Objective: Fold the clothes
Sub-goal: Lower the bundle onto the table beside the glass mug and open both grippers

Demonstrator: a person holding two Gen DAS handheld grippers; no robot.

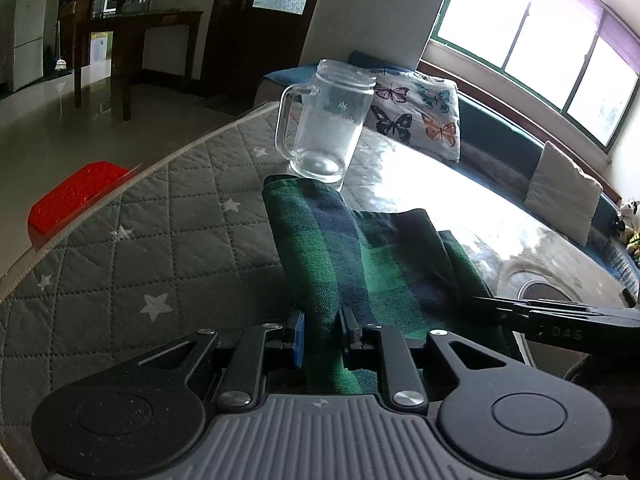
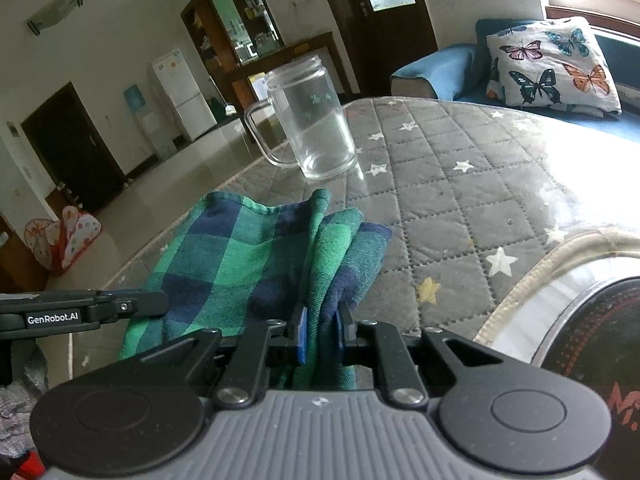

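A green and navy plaid cloth (image 1: 360, 256) lies bunched on the grey quilted table cover (image 1: 140, 240). My left gripper (image 1: 322, 330) is shut on the cloth's near edge, fabric pinched between its blue pads. In the right wrist view the same plaid cloth (image 2: 248, 256) rises in folds, and my right gripper (image 2: 322, 330) is shut on another part of its near edge. The left gripper (image 2: 132, 306) shows from the side at the left of the right wrist view. The right gripper (image 1: 520, 308) juts in at the right of the left wrist view.
A clear glass mug (image 1: 324, 120) stands upright just beyond the cloth, also the glass mug (image 2: 308, 116). A butterfly cushion (image 1: 420, 108) and a blue sofa (image 2: 436, 68) sit behind the table. A red box (image 1: 72, 196) is on the floor left. A round dark object (image 2: 592, 340) sits at the table's right edge.
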